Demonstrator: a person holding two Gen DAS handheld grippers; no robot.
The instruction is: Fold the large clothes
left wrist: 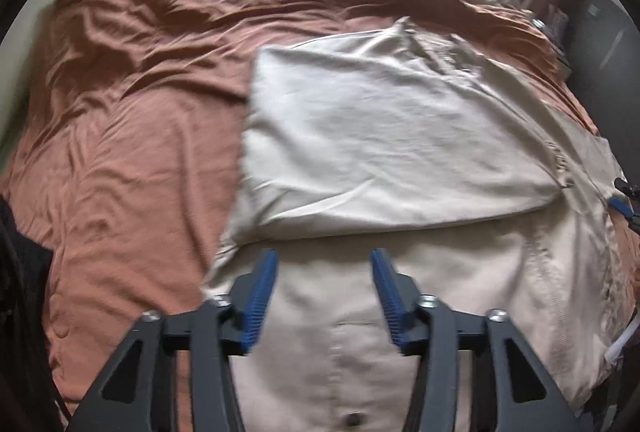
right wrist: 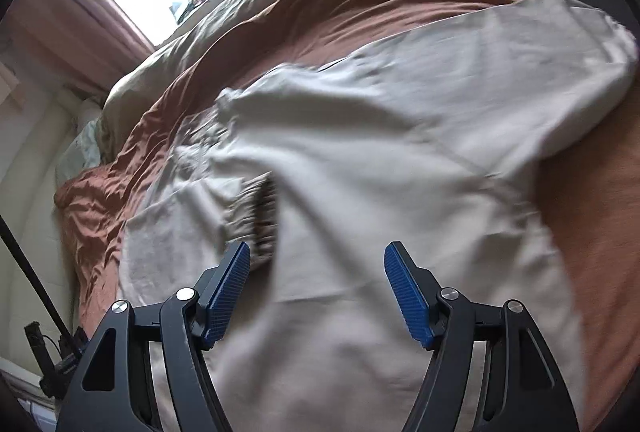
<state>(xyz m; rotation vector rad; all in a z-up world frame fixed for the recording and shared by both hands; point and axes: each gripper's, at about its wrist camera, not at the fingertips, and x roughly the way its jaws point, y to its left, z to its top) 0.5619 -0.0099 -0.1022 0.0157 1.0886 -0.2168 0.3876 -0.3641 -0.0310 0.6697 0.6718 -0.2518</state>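
Beige fabric of a large shirt [left wrist: 400, 136] lies on the rust-coloured bed [left wrist: 120, 112], a sleeve already folded across. The left gripper [left wrist: 324, 260], fingers apart and empty, hovers over the button placket; the fold lies at 12 o'clock. The right gripper [right wrist: 316, 252], also spread empty, hangs above the cloth.
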